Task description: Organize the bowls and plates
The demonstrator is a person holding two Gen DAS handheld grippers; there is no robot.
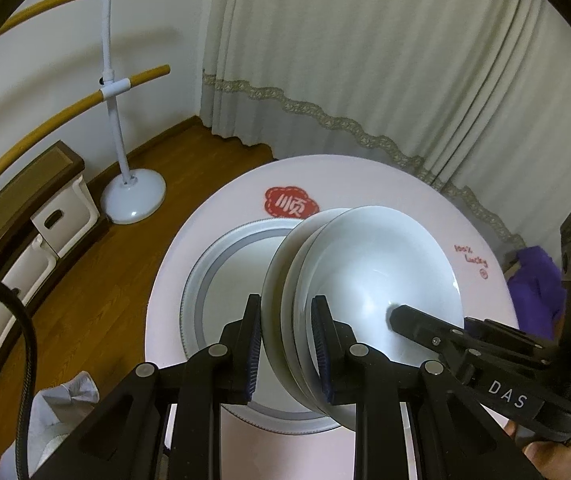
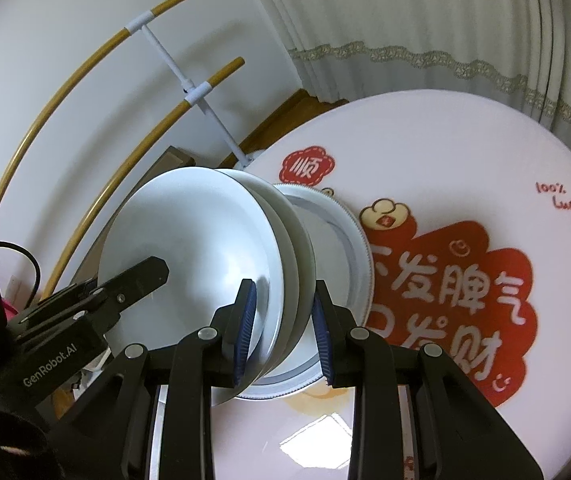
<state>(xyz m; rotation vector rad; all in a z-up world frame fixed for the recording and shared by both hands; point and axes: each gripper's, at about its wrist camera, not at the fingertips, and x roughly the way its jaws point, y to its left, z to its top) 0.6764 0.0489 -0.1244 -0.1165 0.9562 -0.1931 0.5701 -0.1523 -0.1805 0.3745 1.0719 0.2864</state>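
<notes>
A stack of white bowls point(image 1: 373, 280) is held tilted on edge between both grippers, above a grey-rimmed plate point(image 1: 221, 272) on the round table point(image 1: 365, 184). My left gripper point(image 1: 287, 344) is shut on the near rim of the bowl stack. My right gripper point(image 2: 281, 328) is shut on the opposite rim of the same stack point(image 2: 189, 240). The plate also shows in the right wrist view point(image 2: 349, 264), lying flat under the bowls. The right gripper's finger point(image 1: 421, 320) reaches into the top bowl in the left wrist view.
The table has a pink cover with red printed characters point(image 2: 445, 288). A white floor stand with wooden bars point(image 1: 125, 184) stands left, next to white storage drawers point(image 1: 61, 220). Curtains point(image 1: 365, 60) hang behind. Purple cloth point(image 1: 533, 280) lies at right.
</notes>
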